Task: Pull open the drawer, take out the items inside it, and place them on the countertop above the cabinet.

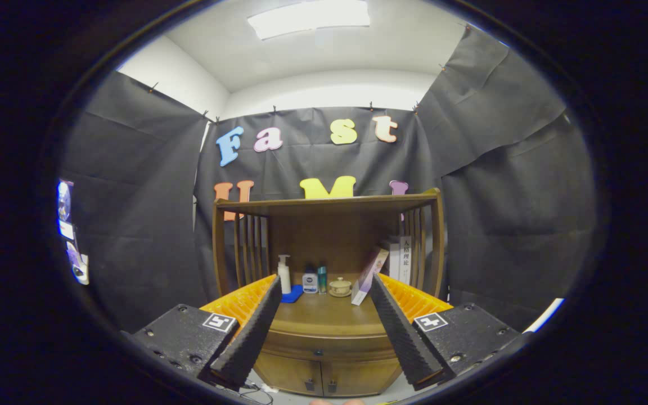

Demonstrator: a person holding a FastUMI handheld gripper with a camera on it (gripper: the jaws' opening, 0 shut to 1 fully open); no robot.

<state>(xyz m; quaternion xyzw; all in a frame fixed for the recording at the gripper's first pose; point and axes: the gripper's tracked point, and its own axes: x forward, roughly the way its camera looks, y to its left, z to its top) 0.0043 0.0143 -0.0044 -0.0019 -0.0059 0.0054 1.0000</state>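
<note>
— Wooden cabinet (324, 337) straight ahead, beyond the fingers, drawer (324, 344) shut under the countertop (324, 315).
— On top?
— White pump bottle (284, 273), blue cloth (292, 294), small jar (310, 281), green bottle (322, 279), lidded cup (340, 287), leaning books (370, 274).
— Gripper (324, 329)?
— Spread wide, holding nothing, well short of the drawer knob (318, 352).

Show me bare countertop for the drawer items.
Free: front of the countertop, between the open tool fingers, ahead of the pump bottle and lidded cup. Crowded: back row; books right.
</note>
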